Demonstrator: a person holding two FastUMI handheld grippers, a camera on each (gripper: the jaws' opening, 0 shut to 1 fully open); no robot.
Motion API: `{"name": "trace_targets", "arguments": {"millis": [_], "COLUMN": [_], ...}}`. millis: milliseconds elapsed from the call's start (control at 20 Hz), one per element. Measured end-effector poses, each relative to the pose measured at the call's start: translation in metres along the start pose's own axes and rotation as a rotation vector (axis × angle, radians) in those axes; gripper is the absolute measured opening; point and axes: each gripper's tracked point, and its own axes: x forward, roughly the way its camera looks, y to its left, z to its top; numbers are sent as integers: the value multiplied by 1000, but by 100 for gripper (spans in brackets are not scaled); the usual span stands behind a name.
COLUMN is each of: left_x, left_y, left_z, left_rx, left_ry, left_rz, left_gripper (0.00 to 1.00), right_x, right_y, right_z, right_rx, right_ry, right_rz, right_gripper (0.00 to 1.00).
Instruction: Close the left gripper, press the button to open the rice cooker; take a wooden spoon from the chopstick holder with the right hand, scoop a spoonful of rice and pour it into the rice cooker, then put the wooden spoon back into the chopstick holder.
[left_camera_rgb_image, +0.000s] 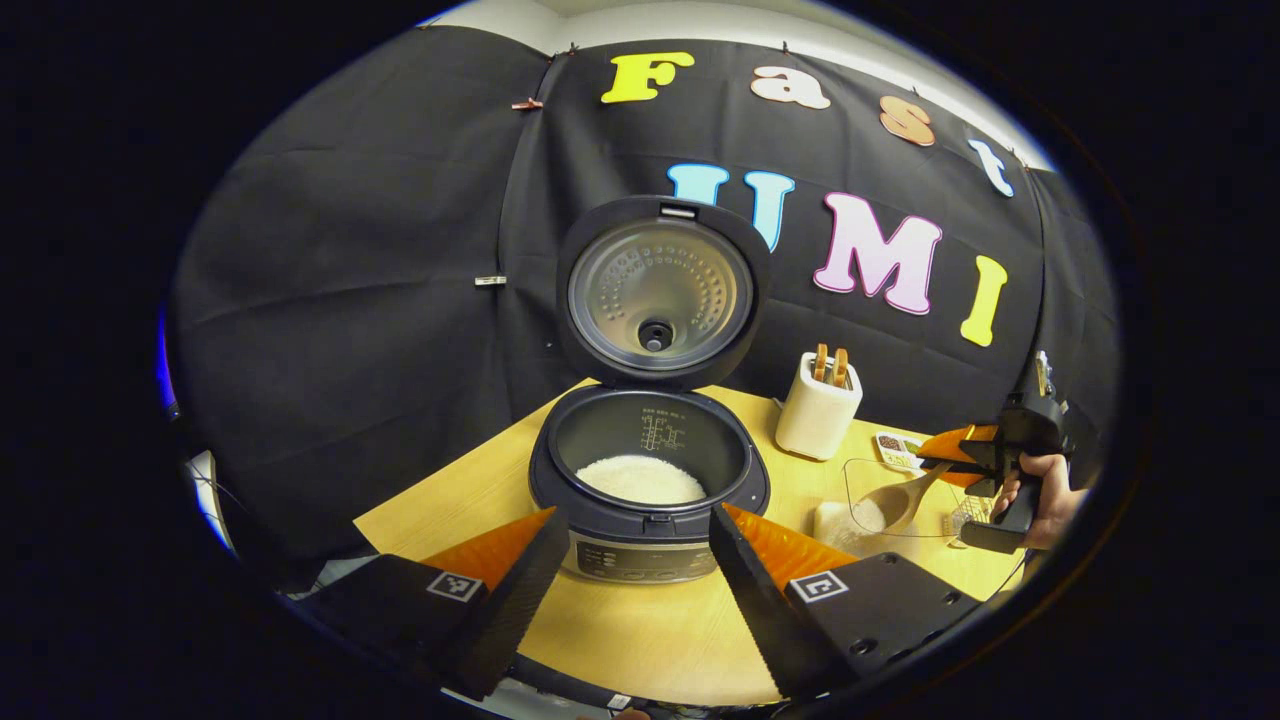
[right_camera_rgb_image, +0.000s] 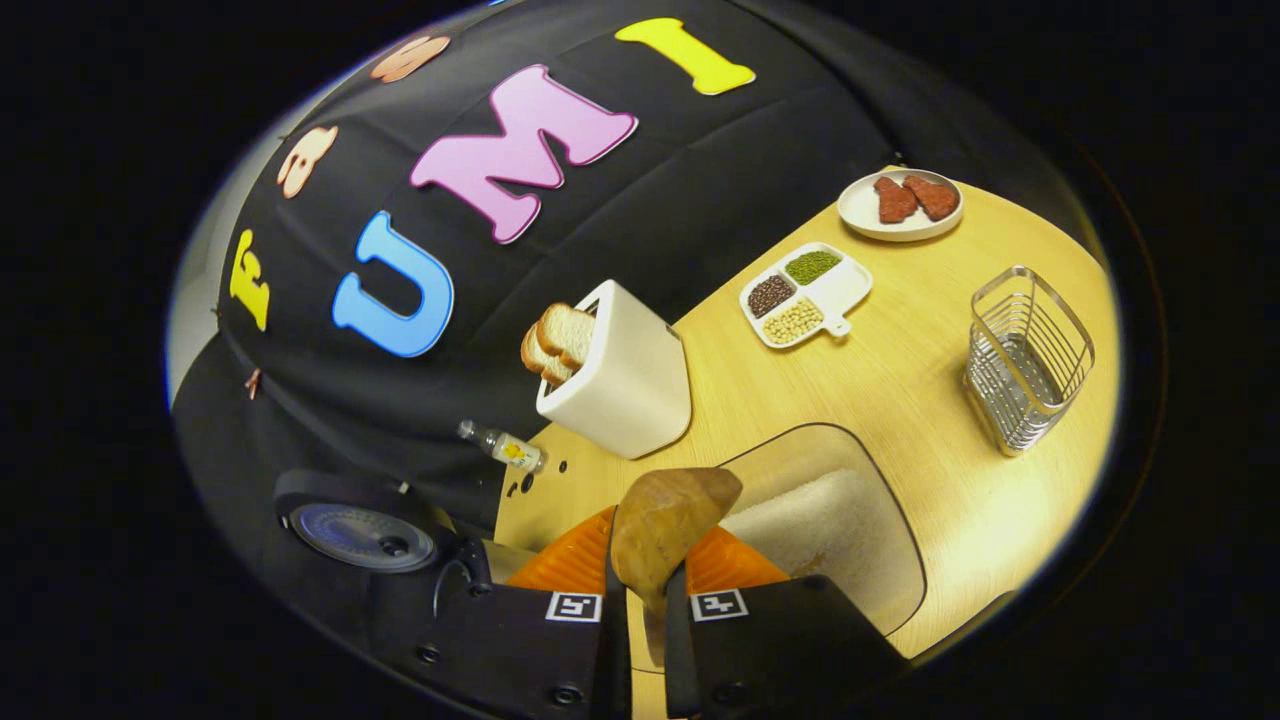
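The rice cooker (left_camera_rgb_image: 640, 555) stands with its lid (left_camera_rgb_image: 655, 290) raised and white rice (left_camera_rgb_image: 640, 480) in the pot. My left gripper (left_camera_rgb_image: 632, 512) is open just in front of it, holding nothing. To the right, a hand holds my right gripper (left_camera_rgb_image: 950, 462), shut on the handle of the wooden spoon (left_camera_rgb_image: 890, 500), whose bowl dips into a clear container (left_camera_rgb_image: 850, 475). In the right gripper view the spoon (right_camera_rgb_image: 665, 525) sticks up from my right gripper (right_camera_rgb_image: 650, 590), beside the container's rice (right_camera_rgb_image: 820, 520). The wire chopstick holder (right_camera_rgb_image: 1030, 360) stands empty on the table's right.
A white toaster (right_camera_rgb_image: 620, 380) with bread slices stands at the back of the wooden table (right_camera_rgb_image: 900, 400). A divided dish (right_camera_rgb_image: 805, 290) of beans and a plate (right_camera_rgb_image: 900, 205) of meat lie beyond. A small bottle (right_camera_rgb_image: 500, 445) lies by the black cloth.
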Motion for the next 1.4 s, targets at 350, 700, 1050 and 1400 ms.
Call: {"name": "trace_targets", "arguments": {"millis": [350,700,1050,1400], "left_x": [-7,-17,-21,-18], "left_y": [-3,3,36,89], "left_z": [3,9,16,14], "left_rx": [18,38,0,-38], "left_ry": [-14,-45,-64,-65], "left_rz": [-49,-72,-50,43], "left_gripper": [96,96,96,96], "right_x": [-33,-59,-52,-20], "right_y": [10,65,150,231], "right_z": [35,24,-9,-66], "right_rx": [186,294,296,108], "right_ry": [-77,-52,12,59], "right_rz": [31,127,231,308], "right_gripper": [18,17,17,17]}}
